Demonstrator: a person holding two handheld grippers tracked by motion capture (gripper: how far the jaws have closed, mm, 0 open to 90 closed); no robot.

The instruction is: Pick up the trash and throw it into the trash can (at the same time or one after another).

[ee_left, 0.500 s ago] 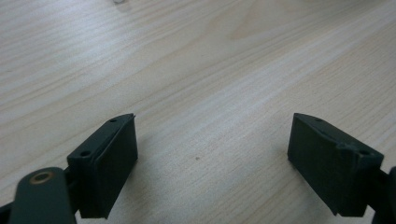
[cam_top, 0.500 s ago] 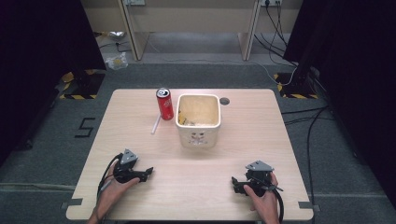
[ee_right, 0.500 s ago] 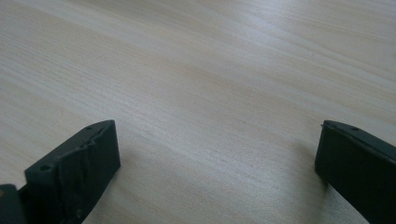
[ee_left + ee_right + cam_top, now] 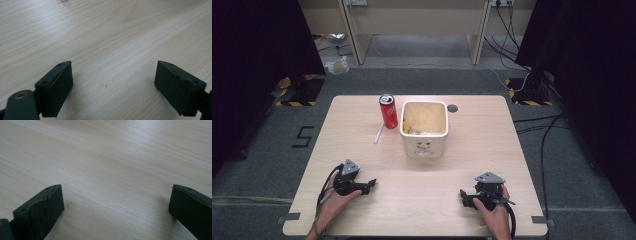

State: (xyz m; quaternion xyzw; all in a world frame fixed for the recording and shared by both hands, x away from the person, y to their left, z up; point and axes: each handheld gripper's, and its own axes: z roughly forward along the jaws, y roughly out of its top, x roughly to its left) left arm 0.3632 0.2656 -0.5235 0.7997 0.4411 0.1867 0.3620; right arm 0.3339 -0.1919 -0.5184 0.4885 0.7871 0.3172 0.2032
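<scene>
High view: red can (image 4: pixel 388 111) stands upright on the desk (image 4: pixel 492 150), just left of the white tub (image 4: pixel 424 131), nearly touching its wall. White straw (image 4: pixel 378 134) lies flat in front-left of the can, long axis running roughly away from the person, slightly slanted toward the can. Tub is open-topped with some pale scraps inside; can't tell what.

Left claw (image 4: pixel 371 184) rests on the desk well in front of the tub, on its left side, pointing right. Jaws wide apart, nothing between them; left gripper view confirms bare wood. Right claw (image 4: pixel 463 196) sits front-right of the tub, pointing left, also spread open and empty.

Can and straw both lie left of the tub, so left hand is nearer. My read: reach goes forward, slightly right.
</scene>
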